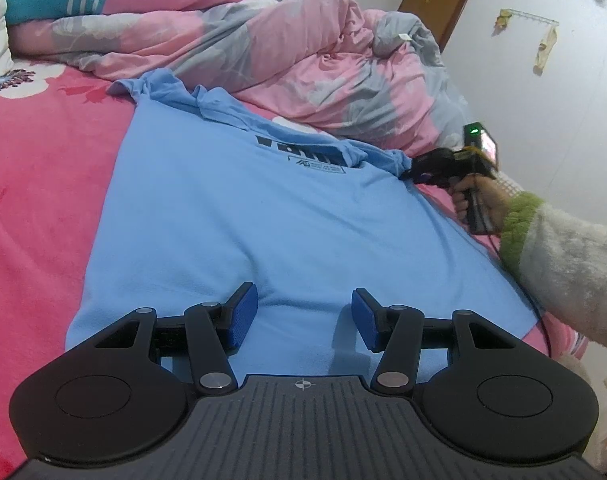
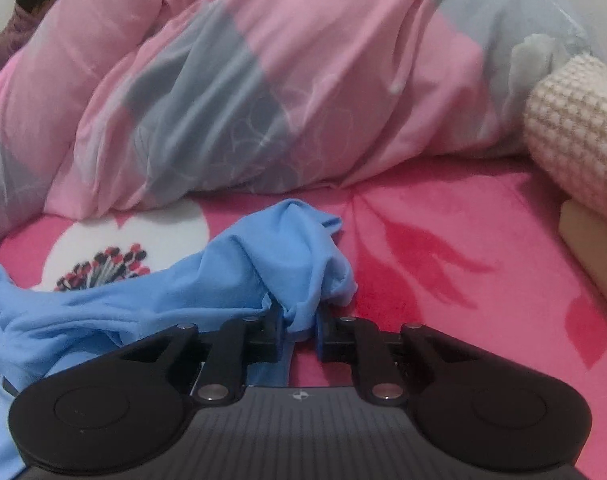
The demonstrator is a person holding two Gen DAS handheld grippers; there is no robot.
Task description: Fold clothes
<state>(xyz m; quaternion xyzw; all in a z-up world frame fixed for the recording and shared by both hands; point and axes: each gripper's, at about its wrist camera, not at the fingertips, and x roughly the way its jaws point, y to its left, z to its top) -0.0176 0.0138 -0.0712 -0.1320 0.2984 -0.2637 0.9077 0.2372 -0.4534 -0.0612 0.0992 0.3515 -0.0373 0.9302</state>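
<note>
One blue shirt (image 1: 263, 216), right hand-held gripper (image 2: 299, 326) pinching its sleeve

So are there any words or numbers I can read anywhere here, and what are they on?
Big dark letters on the blue T-shirt: partly hidden under a fold of cloth, cannot be read.
Small boxed print under those letters: too small to read.
Small print at the shirt's edge in the right wrist view: blurred, cannot be read.
Nothing else carries writing.
</note>
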